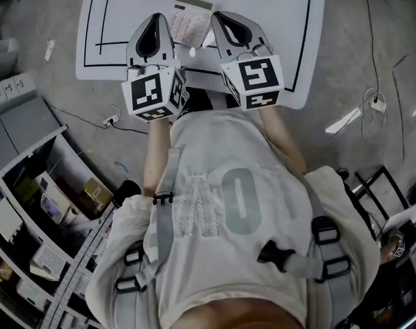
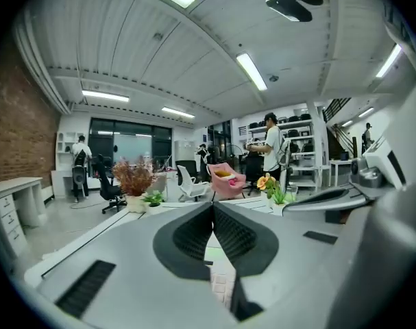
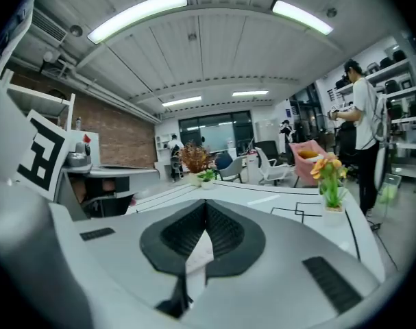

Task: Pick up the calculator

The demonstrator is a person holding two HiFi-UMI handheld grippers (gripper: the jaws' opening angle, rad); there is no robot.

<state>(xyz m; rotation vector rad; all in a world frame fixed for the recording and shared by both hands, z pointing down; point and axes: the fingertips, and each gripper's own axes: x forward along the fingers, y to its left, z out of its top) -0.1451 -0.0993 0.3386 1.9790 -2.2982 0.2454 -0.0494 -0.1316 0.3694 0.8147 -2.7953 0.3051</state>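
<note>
The calculator [image 1: 191, 22], pale with rows of keys and a greenish display end, lies on the white table [image 1: 283, 40], which has black lines on it. It sits between my two grippers in the head view. My left gripper [image 1: 156, 17] hovers just left of it, jaws shut with nothing between them. My right gripper [image 1: 218, 14] is just right of it, also shut and empty. In the left gripper view the jaws [image 2: 212, 205] meet at their tips, and some calculator keys [image 2: 222, 288] show below them. The right gripper view shows its tips [image 3: 206, 202] together.
Shelves with boxes [image 1: 36, 211] stand at the lower left. Cables and a plug [image 1: 110, 120] lie on the floor. On the table's far side are potted plants [image 2: 133, 180], a pink bag [image 2: 225, 178] and a flower pot [image 3: 331, 187]. People stand in the background.
</note>
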